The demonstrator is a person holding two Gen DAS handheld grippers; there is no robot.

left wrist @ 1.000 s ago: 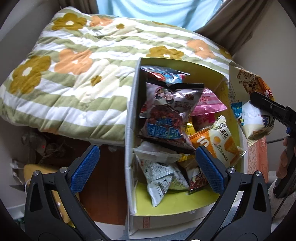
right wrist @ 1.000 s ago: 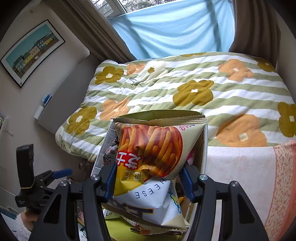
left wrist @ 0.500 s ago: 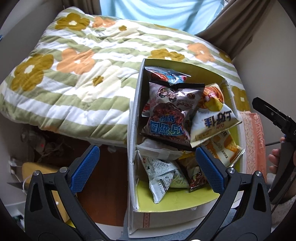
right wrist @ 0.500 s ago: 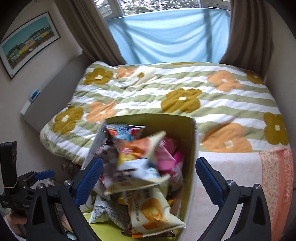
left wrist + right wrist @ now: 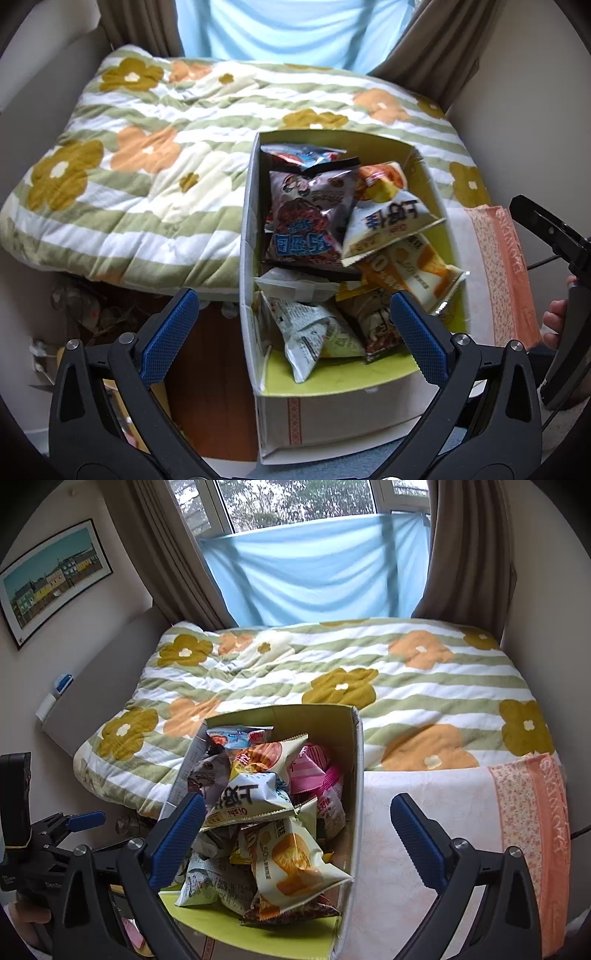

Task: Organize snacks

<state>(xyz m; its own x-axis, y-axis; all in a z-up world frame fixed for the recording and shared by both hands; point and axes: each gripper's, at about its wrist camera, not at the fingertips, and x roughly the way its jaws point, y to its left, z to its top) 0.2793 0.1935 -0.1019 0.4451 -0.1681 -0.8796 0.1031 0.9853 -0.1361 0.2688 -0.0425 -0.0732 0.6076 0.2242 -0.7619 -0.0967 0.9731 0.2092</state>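
A cardboard box (image 5: 249, 236) with a green lining sits against the bed and holds several snack bags. An orange-and-white chip bag (image 5: 391, 218) lies loose on top of the pile, beside a dark brown bag (image 5: 310, 214). My left gripper (image 5: 293, 295) hangs open and empty above the box's near end. My right gripper (image 5: 298, 799) is also open and empty, back from the box (image 5: 356, 775) and over its right wall. From there the chip bag (image 5: 255, 794) rests among a pink bag (image 5: 314, 771) and an orange cake bag (image 5: 291, 860).
A bed with a green-striped flower quilt (image 5: 332, 672) lies behind the box. A pink-and-orange towel (image 5: 517, 830) covers the surface to the box's right. Cables and clutter (image 5: 85, 310) lie on the floor to its left. Curtains and a window stand behind.
My right gripper opened and let go of the chip bag, which dropped onto the pile in the box. Both grippers drew back and upward from the box.
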